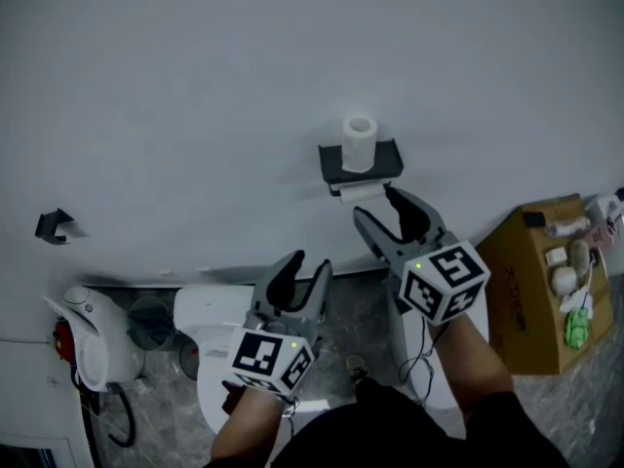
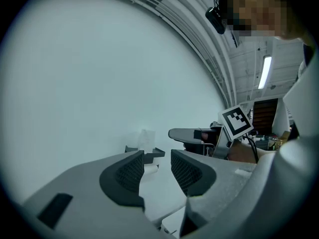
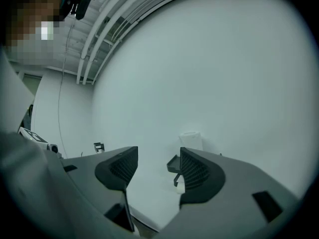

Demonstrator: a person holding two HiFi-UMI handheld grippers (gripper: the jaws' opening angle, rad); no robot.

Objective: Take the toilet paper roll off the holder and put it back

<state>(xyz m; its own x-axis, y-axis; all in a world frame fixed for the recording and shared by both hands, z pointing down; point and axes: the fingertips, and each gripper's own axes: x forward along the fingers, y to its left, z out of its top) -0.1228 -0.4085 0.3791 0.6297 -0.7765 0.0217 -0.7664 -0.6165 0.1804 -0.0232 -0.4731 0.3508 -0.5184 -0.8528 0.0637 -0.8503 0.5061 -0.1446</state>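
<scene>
1. Toilet paper roll (image 1: pixel 360 142): it stands upright on top of the dark holder (image 1: pixel 385 161) fixed to the wall (image 1: pixel 195 86). Something white shows just under the shelf; I cannot tell whether it is a second roll.
2. The right gripper (image 1: pixel 375 205) is just below the holder, jaws apart and empty. The left gripper (image 1: pixel 307 261) is lower and to the left, jaws parted with nothing between them.
3. The roll looks loose. A jaw brushing its side would likely tip it off the shelf.
4. Squeezing too hard would probably dent the soft roll, and too light a grip might let it slip.
5. A dropped roll could land on the toilet (image 1: pixel 210 320) or the stone-patterned floor (image 1: pixel 361 310).
6. The wall is plain and pale. A cardboard box (image 1: pixel 531 300) with small items stands at the right.
</scene>
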